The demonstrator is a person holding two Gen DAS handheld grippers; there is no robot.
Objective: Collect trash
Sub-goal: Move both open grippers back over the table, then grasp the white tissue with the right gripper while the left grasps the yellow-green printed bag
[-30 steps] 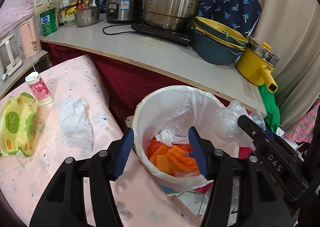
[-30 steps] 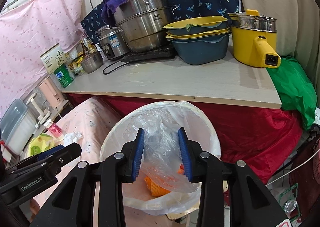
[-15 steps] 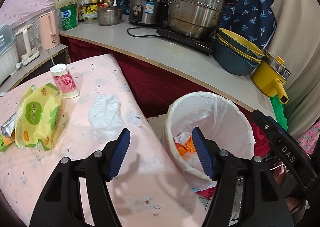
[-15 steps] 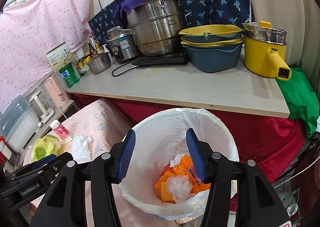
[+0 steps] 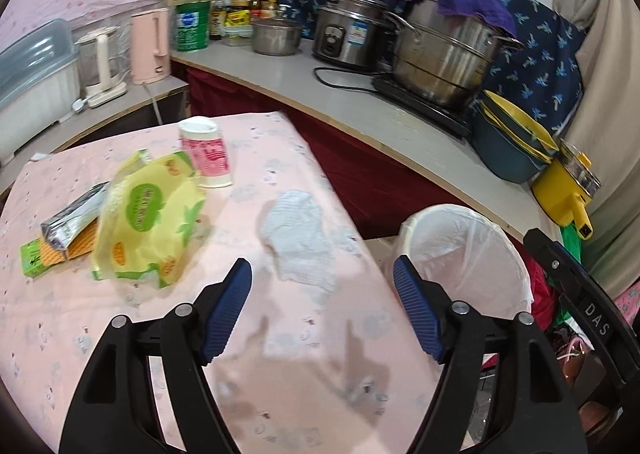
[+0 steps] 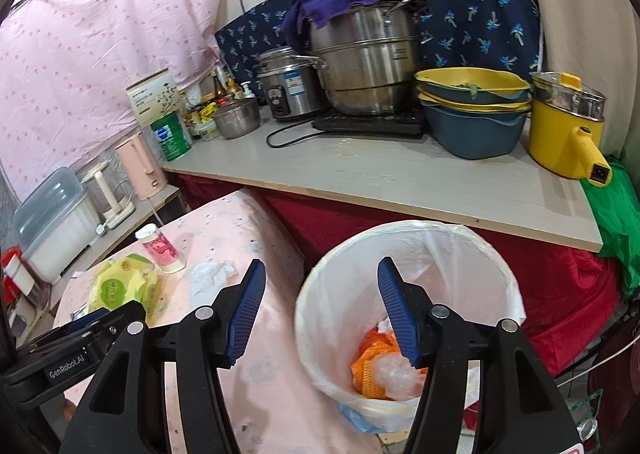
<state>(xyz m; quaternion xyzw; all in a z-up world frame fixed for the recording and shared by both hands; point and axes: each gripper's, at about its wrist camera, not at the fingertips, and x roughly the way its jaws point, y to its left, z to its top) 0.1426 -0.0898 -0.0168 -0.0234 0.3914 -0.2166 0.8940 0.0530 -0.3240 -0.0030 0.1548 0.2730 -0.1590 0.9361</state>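
A white crumpled tissue [image 5: 298, 232] lies on the pink table [image 5: 280, 374] near its right edge; it also shows in the right wrist view [image 6: 210, 274]. My left gripper [image 5: 322, 310] is open and empty, just short of the tissue. A white-lined trash bin [image 6: 500, 278] stands beside the table, holding orange wrappers [image 6: 370, 360] and clear plastic [image 6: 394, 372]. The bin also shows in the left wrist view [image 5: 488, 246]. My right gripper [image 6: 322, 310] is open and empty over the bin's left rim.
A yellow wipes pack [image 5: 148, 214], a pink-labelled bottle [image 5: 206, 156], a silver sachet [image 5: 74, 220] and a green-orange packet [image 5: 40, 256] lie on the table. Behind is a counter [image 6: 400, 178] with steel pots, bowls and a yellow cooker [image 6: 568, 134].
My left gripper swung left from over the bin to over the table, facing the tissue. My right gripper opened, dropped clear plastic into the bin, and shifted left.
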